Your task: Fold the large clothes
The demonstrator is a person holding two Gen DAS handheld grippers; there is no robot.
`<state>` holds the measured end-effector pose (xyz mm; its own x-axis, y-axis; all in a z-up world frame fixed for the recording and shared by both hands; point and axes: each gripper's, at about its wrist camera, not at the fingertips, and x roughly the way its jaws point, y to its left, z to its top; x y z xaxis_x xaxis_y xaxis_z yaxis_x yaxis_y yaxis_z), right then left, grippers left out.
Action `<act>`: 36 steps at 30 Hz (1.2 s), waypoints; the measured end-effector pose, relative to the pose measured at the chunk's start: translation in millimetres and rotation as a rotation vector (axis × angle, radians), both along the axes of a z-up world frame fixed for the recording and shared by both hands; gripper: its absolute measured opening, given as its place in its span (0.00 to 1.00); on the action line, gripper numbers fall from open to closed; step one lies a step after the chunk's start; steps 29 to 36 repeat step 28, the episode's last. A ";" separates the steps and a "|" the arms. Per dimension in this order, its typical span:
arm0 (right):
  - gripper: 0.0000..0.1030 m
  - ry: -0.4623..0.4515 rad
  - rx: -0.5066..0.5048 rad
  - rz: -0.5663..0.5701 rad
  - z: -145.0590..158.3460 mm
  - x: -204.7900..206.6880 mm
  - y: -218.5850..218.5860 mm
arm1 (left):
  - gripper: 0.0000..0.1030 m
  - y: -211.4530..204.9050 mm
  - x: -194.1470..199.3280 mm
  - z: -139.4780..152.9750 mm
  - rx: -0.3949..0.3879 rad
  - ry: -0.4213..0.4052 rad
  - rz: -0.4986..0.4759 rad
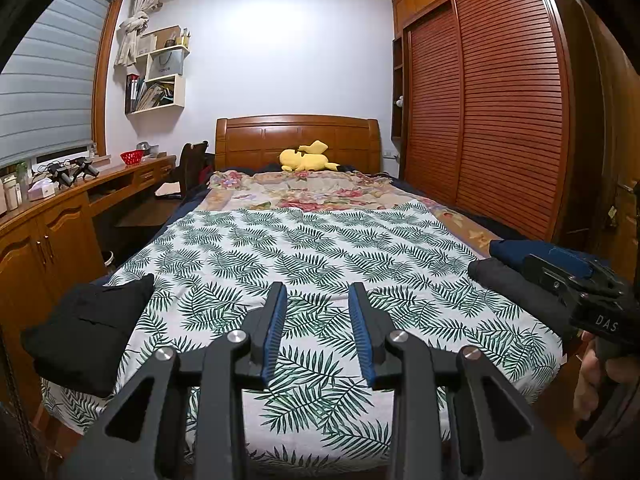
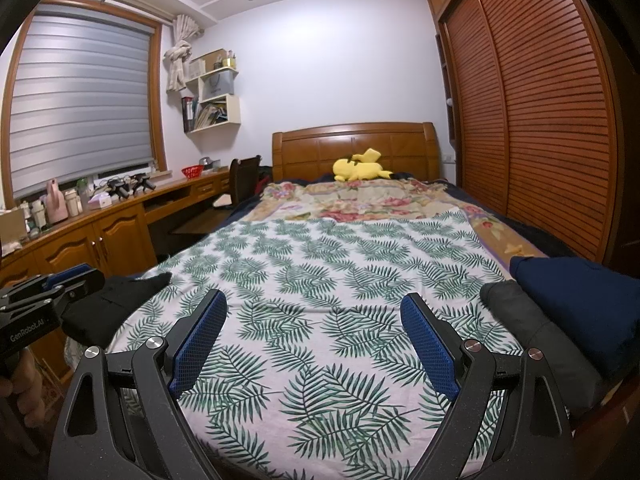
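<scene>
A leaf-print sheet point(image 1: 320, 248) point(image 2: 320, 264) covers the near half of the bed. A folded black garment point(image 1: 88, 320) point(image 2: 116, 304) lies at its left edge. At the right edge a rolled dark grey garment point(image 1: 516, 284) point(image 2: 536, 332) rests beside a navy one point(image 1: 516, 248) point(image 2: 576, 296). My left gripper point(image 1: 317, 292) hovers over the sheet's near middle, open by a narrow gap with nothing between the blue pads. My right gripper point(image 2: 313, 300) is open wide over the sheet, also holding nothing.
A yellow plush toy point(image 1: 306, 160) lies by the wooden headboard point(image 1: 298, 136) on a floral blanket point(image 1: 304, 190). A wooden desk and cabinets point(image 1: 52, 232) line the left side, and slatted wardrobe doors point(image 1: 488, 112) the right. A hand point(image 1: 588, 384) grips the right tool.
</scene>
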<state>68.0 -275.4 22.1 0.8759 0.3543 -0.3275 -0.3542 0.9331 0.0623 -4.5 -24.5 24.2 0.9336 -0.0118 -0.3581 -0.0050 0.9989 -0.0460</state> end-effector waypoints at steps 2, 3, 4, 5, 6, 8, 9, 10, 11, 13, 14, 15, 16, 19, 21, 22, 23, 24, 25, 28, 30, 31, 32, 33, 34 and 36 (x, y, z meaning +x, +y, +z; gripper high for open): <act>0.88 0.000 0.000 -0.001 -0.4 0.0 0.4 | 0.30 -0.1 0.0 0.0 0.001 0.000 0.000; 0.88 0.000 0.001 0.000 -0.1 0.0 -0.2 | 0.31 0.1 0.1 -0.2 0.000 0.001 0.000; 0.88 -0.001 0.001 0.000 -0.4 0.1 0.3 | 0.31 -0.2 0.0 -0.1 0.000 0.002 0.000; 0.88 0.000 0.000 0.000 -0.5 0.4 0.5 | 0.31 0.1 0.0 -0.2 0.001 0.000 0.000; 0.88 0.001 0.000 -0.001 -0.3 0.2 -0.1 | 0.31 -0.3 -0.2 -0.1 0.004 0.000 0.001; 0.88 0.002 0.002 0.000 -0.5 0.2 -0.2 | 0.31 0.7 -0.4 0.7 0.003 0.000 0.001; 0.88 0.001 0.001 0.000 -0.4 0.2 -0.4 | 0.31 0.6 -0.2 0.6 0.001 0.001 0.001; 0.88 0.001 0.001 0.000 -0.4 0.2 -0.4 | 0.31 0.4 -0.3 0.6 0.001 0.001 0.002; 0.88 0.000 0.000 0.000 -0.4 0.2 -0.3 | 0.31 0.4 -0.4 0.2 0.002 0.000 0.002; 0.88 -0.001 0.001 -0.001 -0.5 0.2 -0.2 | 0.31 0.3 -0.5 0.5 0.002 -0.001 0.002; 0.88 -0.001 0.000 -0.001 -0.5 0.2 0.0 | 0.31 0.5 -0.8 0.8 0.002 -0.001 0.002; 0.88 0.000 0.000 -0.001 -0.3 0.4 -0.6 | 0.31 0.3 -0.8 0.9 0.002 -0.001 0.001; 0.88 0.000 0.000 -0.001 -0.6 0.5 -0.3 | 0.31 0.4 -0.8 0.8 0.003 0.000 0.001; 0.88 0.001 0.001 -0.001 -0.7 0.5 -0.4 | 0.31 0.3 -1.0 1.0 0.003 0.000 0.001; 0.88 0.001 0.002 0.000 -0.5 0.6 -1.1 | 0.31 0.4 -1.0 1.5 0.003 0.001 0.001; 0.88 0.001 0.001 0.000 -0.5 0.7 -1.1 | 0.31 0.6 -1.1 1.8 0.003 0.001 0.000; 0.88 0.001 0.002 -0.001 -0.6 0.7 -0.9 | 0.31 0.1 -1.1 2.0 0.002 0.001 0.000; 0.88 0.001 0.002 0.001 -0.5 0.7 -1.3 | 0.31 -0.4 -1.0 2.3 0.002 0.001 0.001; 0.88 0.002 0.002 0.001 -0.7 0.5 -0.8 | 0.31 -0.3 -1.1 2.8 0.002 0.001 0.000; 0.88 0.000 0.001 0.000 -0.3 0.6 -1.0 | 0.31 -0.4 -1.2 2.4 0.002 0.001 0.000; 0.88 0.000 0.001 0.000 -0.3 0.6 -1.0 | 0.31 -0.4 -1.2 2.4 0.002 0.001 0.000; 0.88 0.000 0.001 0.000 -0.3 0.6 -1.0 | 0.31 -0.4 -1.2 2.4 0.002 0.001 0.000; 0.88 0.000 0.001 0.000 -0.3 0.6 -1.0 | 0.31 -0.4 -1.2 2.4 0.002 0.001 0.000; 0.88 0.000 0.001 0.000 -0.3 0.6 -1.0 | 0.31 -0.4 -1.2 2.4 0.002 0.001 0.000; 0.88 0.000 0.001 0.000 -0.3 0.6 -1.0 | 0.31 -0.4 -1.2 2.4 0.002 0.001 0.000; 0.88 0.000 0.001 0.000 -0.3 0.6 -1.0 | 0.31 -0.4 -1.2 2.4 0.002 0.001 0.000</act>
